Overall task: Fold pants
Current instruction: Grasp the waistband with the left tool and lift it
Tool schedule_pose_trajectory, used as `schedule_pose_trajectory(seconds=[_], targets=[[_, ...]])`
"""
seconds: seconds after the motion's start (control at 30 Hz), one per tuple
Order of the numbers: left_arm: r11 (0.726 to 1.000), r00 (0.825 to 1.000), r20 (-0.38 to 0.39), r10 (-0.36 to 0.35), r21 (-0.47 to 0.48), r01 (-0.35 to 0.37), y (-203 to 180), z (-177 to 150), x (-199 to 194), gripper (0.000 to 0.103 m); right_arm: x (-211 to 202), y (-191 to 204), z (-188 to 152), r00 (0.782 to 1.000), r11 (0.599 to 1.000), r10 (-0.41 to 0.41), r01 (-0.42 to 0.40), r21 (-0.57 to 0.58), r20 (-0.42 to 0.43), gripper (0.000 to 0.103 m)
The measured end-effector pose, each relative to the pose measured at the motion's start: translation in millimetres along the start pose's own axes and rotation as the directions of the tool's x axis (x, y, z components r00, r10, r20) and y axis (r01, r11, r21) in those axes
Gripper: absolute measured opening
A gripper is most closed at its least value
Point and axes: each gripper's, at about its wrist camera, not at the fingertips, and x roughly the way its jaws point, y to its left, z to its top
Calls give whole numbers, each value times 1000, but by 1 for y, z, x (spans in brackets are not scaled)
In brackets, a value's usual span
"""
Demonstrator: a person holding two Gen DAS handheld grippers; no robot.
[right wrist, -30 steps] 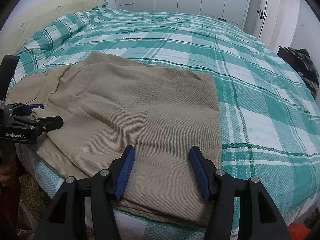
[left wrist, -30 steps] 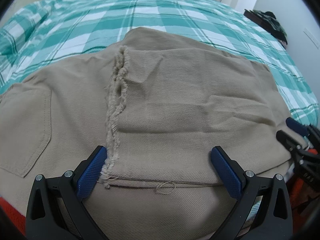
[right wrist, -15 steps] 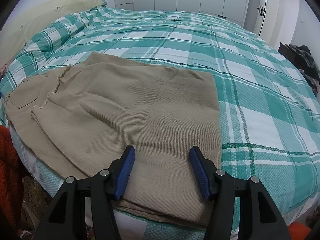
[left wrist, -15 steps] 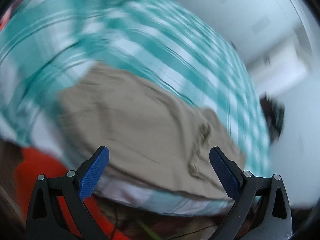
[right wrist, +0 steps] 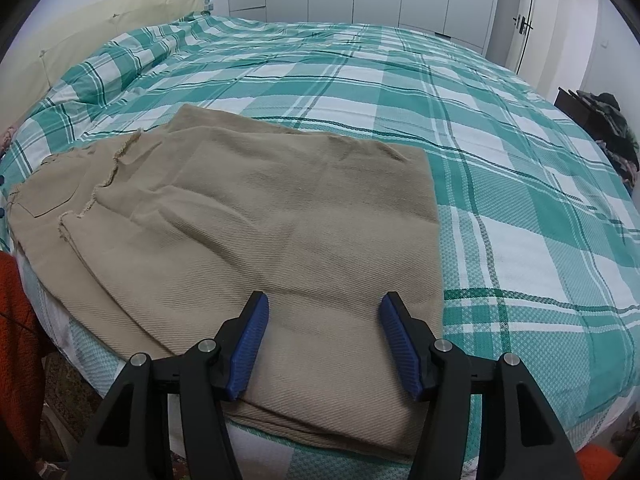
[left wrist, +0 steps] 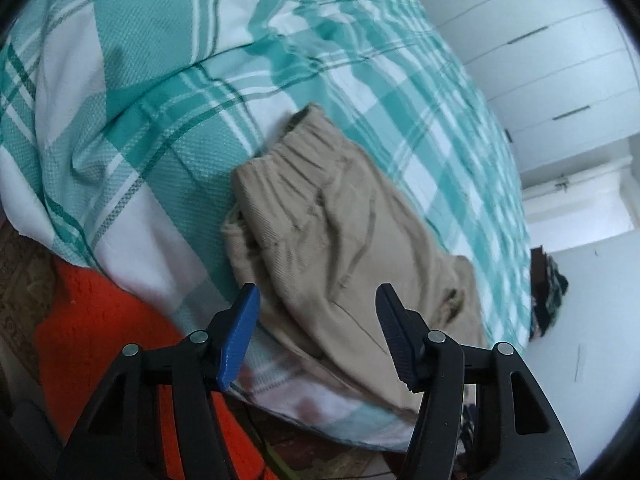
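Both grippers, left gripper (left wrist: 318, 330) & right gripper (right wrist: 324, 340), are held released over the khaki pants (right wrist: 256, 232) at frame centre; waistband (left wrist: 288, 160) should be pinched squarely, edges aligned.

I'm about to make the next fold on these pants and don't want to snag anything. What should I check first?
1. Left gripper open, holding nothing: ok.
2. Right gripper open, holding nothing: ok.
3. Pants lying flat on the bed: ok.
4. Frayed hems aligned: not ok, staggered.
5. Waistband square: cannot tell, view blurred.
6. Near edge fully on the bed: cannot tell.
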Motion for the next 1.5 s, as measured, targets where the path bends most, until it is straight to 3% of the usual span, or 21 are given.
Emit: schedule_pose_trajectory(seconds=[0.1,0.17,0.23,0.3,0.37,0.47,0.57,0.7,0.73,0.8,0.83,0.87,0.93,1.0,1.13,1.23,1.3,1.37,1.47,1.5], targets=[[1000,1000,10,0,-15,0,7,4,4,59,0,0,0,1000,1000,1,-1,1,0,59],[1000,1000,23,1,-1,-1,6,6,6,41,0,0,0,1000,1000,1,-1,1,1,59],[1000,1000,29,0,-1,0,7,9,7,34,0,0,0,1000,1000,1,-1,1,1,59],[1000,999,38,23,-11,-22,11,9,6,15,0,0,0,1000,1000,1,-1,2,1,59],[1000,999,43,5,-27,-4,15,7,1,8,0,0,0,1000,1000,1,-1,1,1,59],[999,997,64,-34,-11,34,14,0,-12,8,0,0,0,1000,1000,2,-2,1,1,59],[1000,999,39,13,-11,-12,24,-1,-2,8,0,0,0,1000,1000,1,-1,0,2,59],[1000,1000,24,13,-28,-12,27,1,4,10,0,1,0,1000,1000,0,0,0,2,59],[999,1000,24,-3,-32,4,26,2,0,14,0,0,0,1000,1000,1,-1,0,2,59],[996,997,61,-56,-65,60,31,5,-16,39,0,0,0,1000,1000,2,-2,2,3,59],[994,993,101,-60,-80,68,34,5,-25,62,0,0,0,1000,1000,2,-2,1,2,59],[994,990,134,-49,-89,62,36,6,-32,70,0,0,0,1000,1000,2,-2,0,2,59],[995,989,142,-35,-89,48,40,8,-36,68,0,0,0,1000,1000,2,-2,1,3,59],[995,994,106,-38,-88,47,42,8,-29,62,0,0,0,1000,1000,1,-1,0,3,60],[998,998,62,-17,-66,22,35,1,-9,61,0,1,0,1000,1000,2,-2,1,3,61],[998,998,50,-23,-52,26,27,-3,0,39,0,1,1,1000,1000,0,0,-1,4,61],[1000,998,65,11,-30,-9,22,-3,0,31,1,0,1,1000,1000,2,-2,0,3,61],[998,999,45,-6,-62,9,31,-1,6,31,0,0,2,1000,1000,3,-3,2,3,61],[992,998,25,-53,-112,56,39,2,16,47,1,0,2,1000,1000,3,-3,2,4,61],[992,998,27,-55,-114,58,38,2,17,47,0,0,2,1000,1000,2,-2,2,4,61]])
